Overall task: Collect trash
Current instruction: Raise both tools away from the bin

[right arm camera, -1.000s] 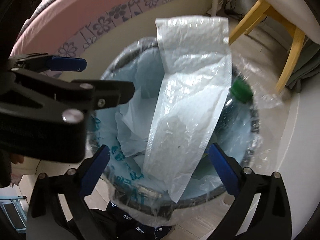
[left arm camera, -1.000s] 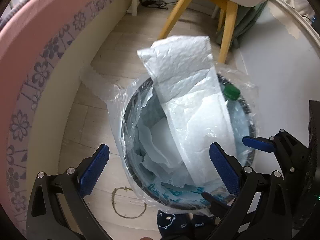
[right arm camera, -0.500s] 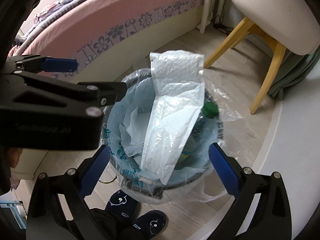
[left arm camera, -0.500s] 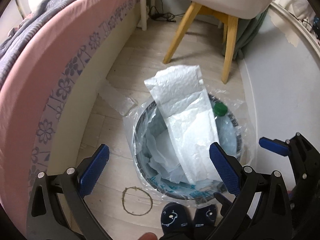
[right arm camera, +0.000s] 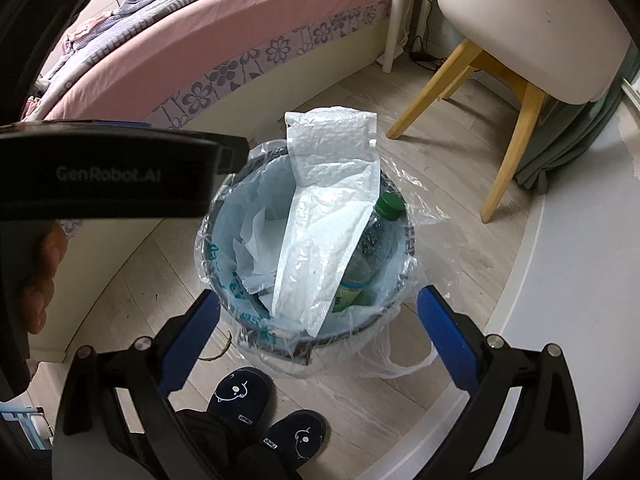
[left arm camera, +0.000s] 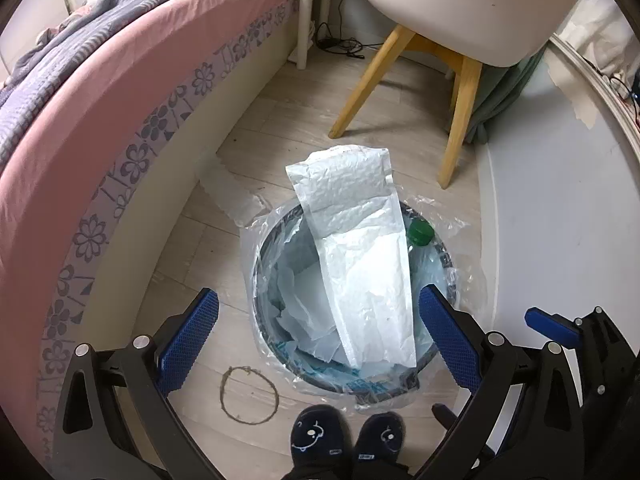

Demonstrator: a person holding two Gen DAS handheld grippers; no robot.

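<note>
Pale wood bedroom floor: 2 empty, spread grippers, left (left arm camera: pixel 318 332) and right (right arm camera: pixel 318 322), hover above a round plastic-lined bin (left arm camera: pixel 260 276); its protruding white bubble mailer (left arm camera: pixel 360 256), likely light and crushable, suits a top-edge grip.

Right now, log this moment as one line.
left gripper: open, empty | right gripper: open, empty | bubble mailer: sticking out of bin | bottle: in bin

Pale plank floor (left arm camera: pixel 256 128), pink floral-trimmed bed (left arm camera: pixel 132 92) left, white wooden-legged chair (left arm camera: pixel 472 8) beyond, white wall (left arm camera: pixel 560 208) right.
</note>
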